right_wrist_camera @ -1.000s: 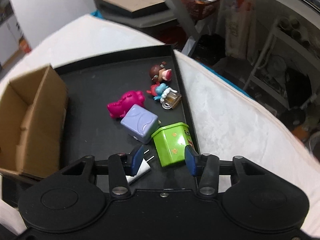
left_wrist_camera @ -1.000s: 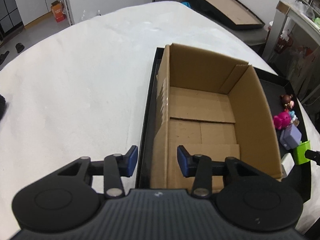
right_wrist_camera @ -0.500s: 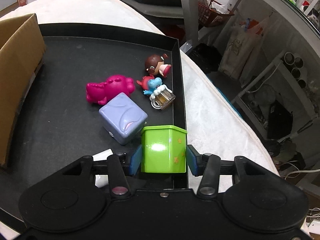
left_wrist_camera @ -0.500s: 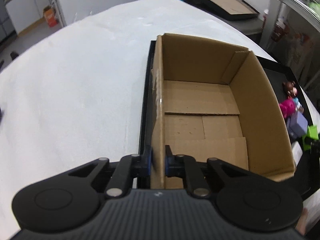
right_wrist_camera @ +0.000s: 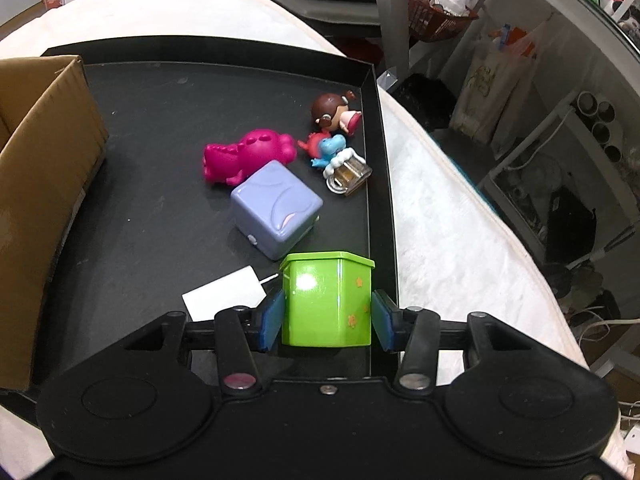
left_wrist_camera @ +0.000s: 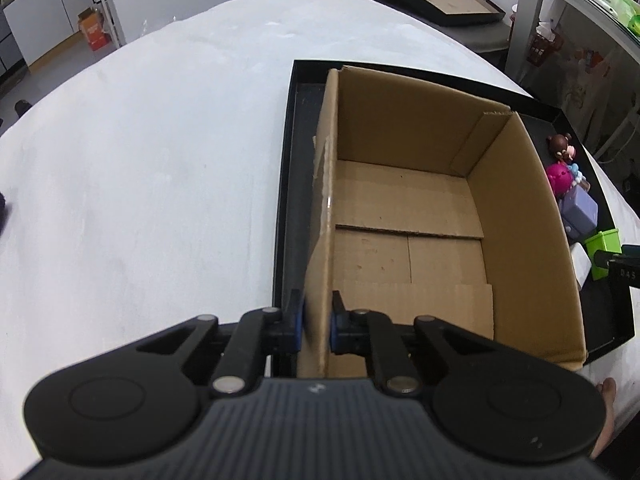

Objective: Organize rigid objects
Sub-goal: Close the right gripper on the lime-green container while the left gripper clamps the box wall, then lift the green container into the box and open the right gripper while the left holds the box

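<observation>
Right claw point(right_wrist_camera: 327, 314) has its blue pads on either side of the green tin point(right_wrist_camera: 328, 300), and they look like they're touching both flat sides, so I'd call that a grip, though the right pad is a close call. Tin stands upright at the near right corner of the black tray point(right_wrist_camera: 382, 168), just beside the rim. It's a glossy, lime green, square-ish pot with a rim lip and tiny star prints, so it's hard and a bit slippery, I'd guess.

Left claw point(left_wrist_camera: 317, 322) is pinched tight on the near end of the box's left wall, one pad outside, one inside, basically holding the box point(left_wrist_camera: 408, 208) steady.

Key thing for the next move: the box sits to the left of the tin in the same tray, open top, nothing inside that I can see. So the right claw is the one that carries, and the path is up and leftward over the cardboard wall. Box's long axis runs away from the cameras, so plenty of room to drop in.

Just behind the tin: a white card point(right_wrist_camera: 224, 294) lying flat and a lilac cube point(right_wrist_camera: 276, 208). Further back, a pink dino point(right_wrist_camera: 248, 154), a small blue figure with a mug point(right_wrist_camera: 340, 160), and a brown-haired doll head point(right_wrist_camera: 334, 114) near the far right rim. All of it rests on the white surface point(left_wrist_camera: 152, 168).
</observation>
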The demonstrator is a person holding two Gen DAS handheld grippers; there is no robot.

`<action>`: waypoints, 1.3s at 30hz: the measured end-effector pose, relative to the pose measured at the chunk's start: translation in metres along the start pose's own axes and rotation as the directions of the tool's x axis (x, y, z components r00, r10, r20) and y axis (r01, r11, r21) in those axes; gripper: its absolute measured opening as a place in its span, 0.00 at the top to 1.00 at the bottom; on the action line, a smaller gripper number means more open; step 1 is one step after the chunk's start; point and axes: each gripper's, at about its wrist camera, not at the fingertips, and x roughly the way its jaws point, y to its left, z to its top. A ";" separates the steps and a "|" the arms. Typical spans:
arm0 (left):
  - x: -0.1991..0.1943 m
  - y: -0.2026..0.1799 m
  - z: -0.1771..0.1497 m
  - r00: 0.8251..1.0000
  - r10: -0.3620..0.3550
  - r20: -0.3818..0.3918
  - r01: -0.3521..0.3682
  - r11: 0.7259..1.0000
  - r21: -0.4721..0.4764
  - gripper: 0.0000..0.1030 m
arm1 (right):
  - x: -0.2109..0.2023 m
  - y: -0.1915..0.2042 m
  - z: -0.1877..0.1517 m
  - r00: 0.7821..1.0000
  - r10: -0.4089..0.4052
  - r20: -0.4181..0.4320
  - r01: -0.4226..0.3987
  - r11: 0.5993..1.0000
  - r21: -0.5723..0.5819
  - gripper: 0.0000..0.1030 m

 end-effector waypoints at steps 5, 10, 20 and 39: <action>-0.001 -0.002 0.002 1.000 0.010 -0.005 -0.010 1.000 0.000 0.89 | 0.008 0.002 0.004 0.999 -0.024 -0.021 0.023 0.999 -0.024 0.51; 0.000 -0.005 0.002 1.000 0.011 -0.002 -0.011 1.000 0.019 0.89 | 0.011 0.005 0.004 0.999 -0.046 -0.016 0.045 0.997 -0.058 0.50; 0.001 -0.007 0.003 0.999 0.044 -0.014 -0.044 0.999 0.001 0.89 | 0.000 -0.003 0.011 1.000 -0.029 0.000 0.029 0.999 -0.032 0.52; 0.008 -0.008 0.009 0.998 0.045 -0.037 -0.045 0.999 0.006 0.89 | -0.051 0.008 0.033 0.992 0.019 0.124 -0.015 0.999 -0.034 0.60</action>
